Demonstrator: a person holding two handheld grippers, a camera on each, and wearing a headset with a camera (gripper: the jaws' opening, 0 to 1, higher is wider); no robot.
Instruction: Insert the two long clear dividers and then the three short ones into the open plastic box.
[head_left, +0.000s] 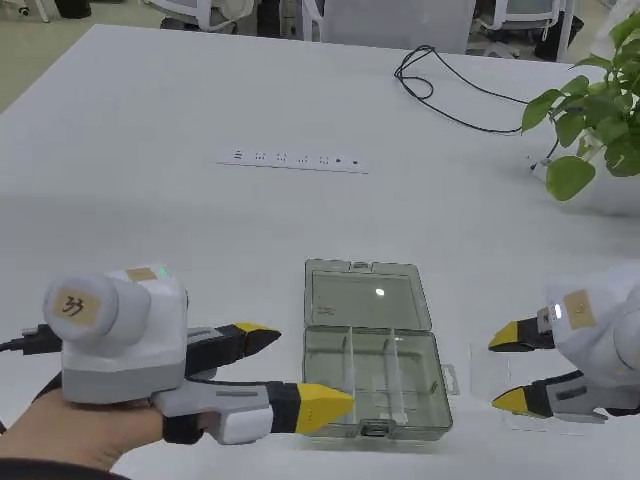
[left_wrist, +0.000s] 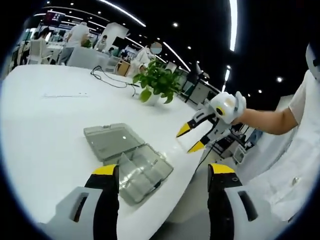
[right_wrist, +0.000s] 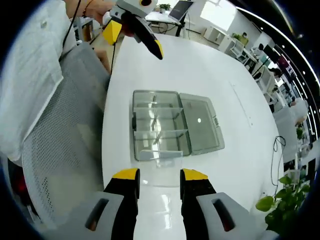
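My left gripper had its fingers spread wide with nothing between them. It hung low over the table, just beside the near left corner of the box. My right gripper was spread too, though less wide, and it gripped nothing. Just ahead of its tips a clear divider lay flat on the table, close beside the box's right side. I could not tell whether the fingers touched it. In the head view more clear sheet showed faintly around that spot, too faint for me to count the pieces.

The box sat between my two grippers, open, with its lid folded back flat on the far side. Clear partitions already stood inside it and split it into compartments. In the right gripper view I made out crossing walls, but not how many.

Farther out, a white power strip lay across the middle of the table. A black cable looped near the far edge, and a leafy plant stood at the far right. A mesh chair stood at the table's near edge.
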